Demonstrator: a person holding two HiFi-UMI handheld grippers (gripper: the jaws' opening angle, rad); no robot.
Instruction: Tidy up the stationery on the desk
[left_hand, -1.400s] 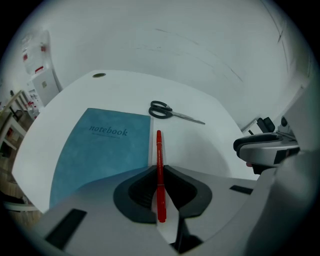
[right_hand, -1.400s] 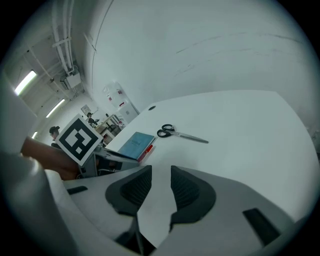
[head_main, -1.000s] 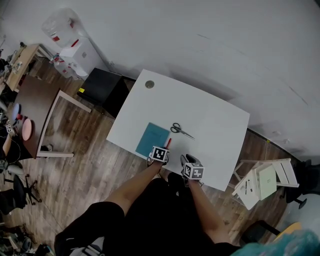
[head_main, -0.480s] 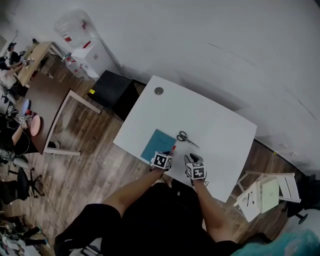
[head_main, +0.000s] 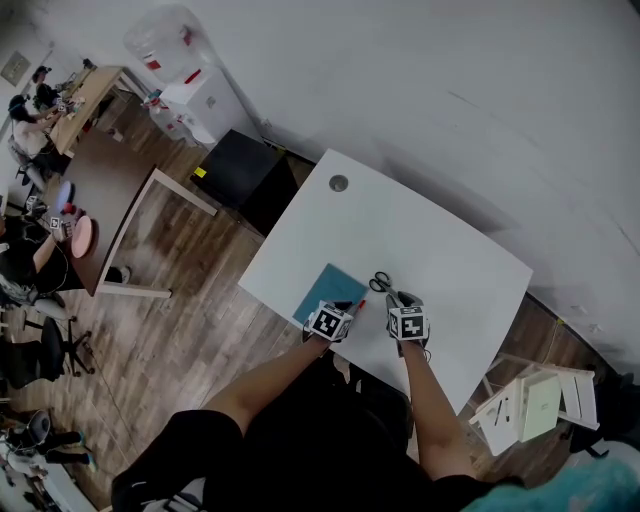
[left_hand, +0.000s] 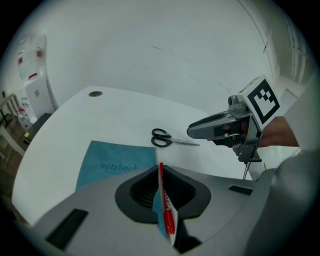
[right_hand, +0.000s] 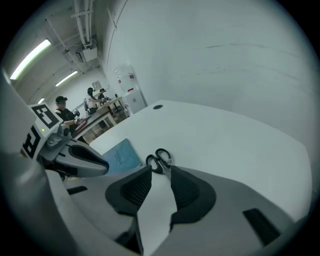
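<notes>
White desk (head_main: 430, 235) w/ teal notebook (head_main: 324, 290), black scissors (head_main: 381, 284) just beside it. Left gripper (head_main: 344, 311) at the notebook's edge, jaws just been closing on a red pen (head_main: 358, 304); right gripper (head_main: 402, 300) near the scissors.

Smooth matt white desk (head_main: 430, 225), metal scissors (left_hand: 170, 139), paper notebook (left_hand: 115, 166); glossy red plastic pen (left_hand: 161, 187)

Blk cabinet (head_main: 240, 168) nr water dispenser (head_main: 205, 100); white chair (head_main: 535, 395) on wood floor (head_main: 190, 300)

- We find the notebook (head_main: 322, 288) on the desk (head_main: 420, 235), centre frame.
- We see the scissors (head_main: 379, 283) just right of it.
- Our left gripper (head_main: 352, 307) and right gripper (head_main: 403, 298) sit just below them.
</notes>
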